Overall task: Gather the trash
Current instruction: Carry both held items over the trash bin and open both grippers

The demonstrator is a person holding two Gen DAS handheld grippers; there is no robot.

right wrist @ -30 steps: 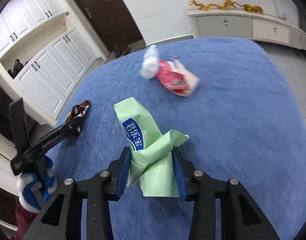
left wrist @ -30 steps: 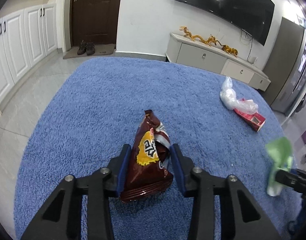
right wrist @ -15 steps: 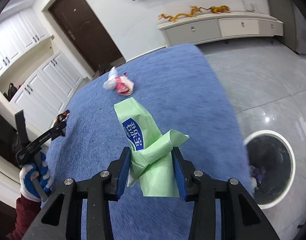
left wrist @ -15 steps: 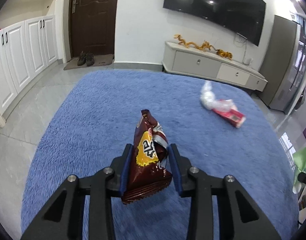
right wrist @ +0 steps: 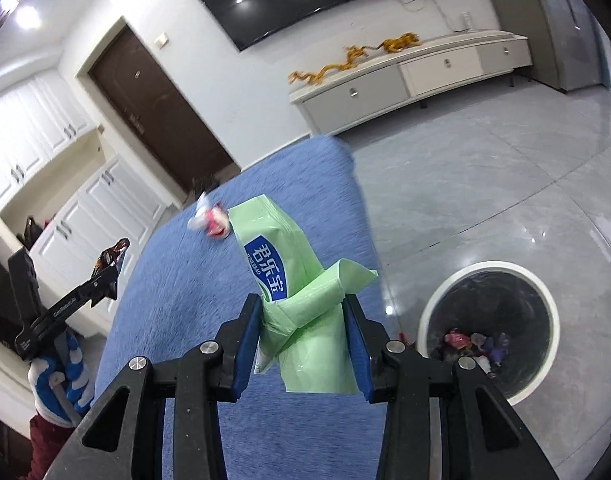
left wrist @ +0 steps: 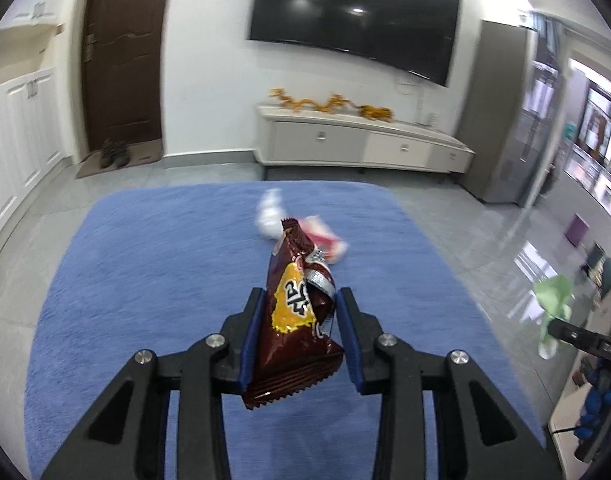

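My left gripper [left wrist: 300,312] is shut on a brown snack bag [left wrist: 295,320] with a yellow logo, held above the blue rug [left wrist: 145,264]. My right gripper [right wrist: 305,320] is shut on a light green tissue pack [right wrist: 289,280] with a blue label. A white bin [right wrist: 491,328] with a black liner and trash inside stands on the grey floor at the lower right of the right wrist view. A white and red wrapper pile [left wrist: 301,228] lies on the rug, also seen as the wrapper pile [right wrist: 211,218]. The left gripper [right wrist: 105,276] shows at the far left of the right wrist view.
A low TV cabinet [left wrist: 361,144] with gold ornaments stands against the far wall under a wall TV [left wrist: 353,20]. A dark door [left wrist: 123,56] and white cupboards [left wrist: 21,128] are at the left. A gloved hand [right wrist: 61,372] holds the left tool.
Both grippers have lifted and swung right with their trash held. The rug has dropped away in the left view, and the white bin has come into the right wrist view.
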